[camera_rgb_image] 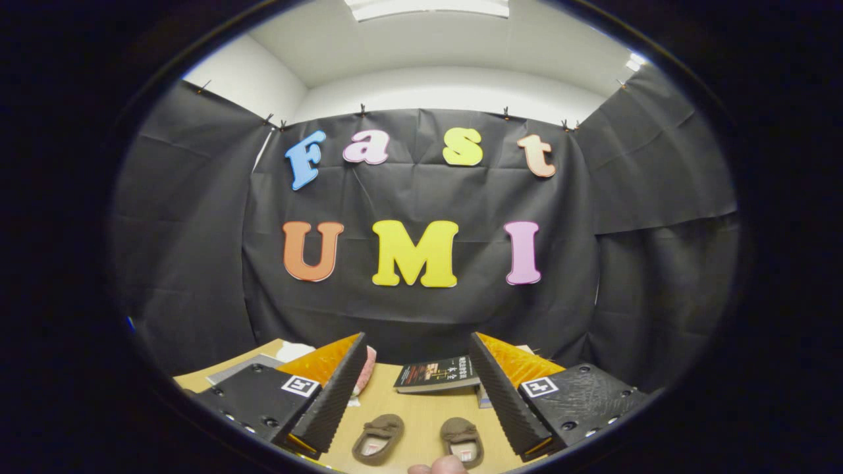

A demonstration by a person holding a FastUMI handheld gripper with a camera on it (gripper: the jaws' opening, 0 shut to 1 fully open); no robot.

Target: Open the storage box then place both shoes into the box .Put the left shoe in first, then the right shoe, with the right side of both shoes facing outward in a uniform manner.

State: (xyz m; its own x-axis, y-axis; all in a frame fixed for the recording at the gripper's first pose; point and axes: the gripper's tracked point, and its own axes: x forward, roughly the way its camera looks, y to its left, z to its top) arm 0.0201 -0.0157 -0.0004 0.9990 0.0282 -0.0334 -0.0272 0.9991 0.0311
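Note:
My gripper [416, 395] is held high and level, its fingers wide apart with nothing between them. On the wooden table [421, 408] below, between the fingers, lie two small brown shoes: one shoe [377, 439] to the left, the other shoe [462, 442] to the right, both with toes pointing away from me. I cannot make out a storage box.
A dark book [437, 374] lies flat beyond the shoes. A pink soft object [366, 370] peeks out behind the left finger, with a grey flat item [242, 368] and something white [294, 351] further left. A fingertip [438, 467] shows at the near table edge. Black cloth walls enclose the booth.

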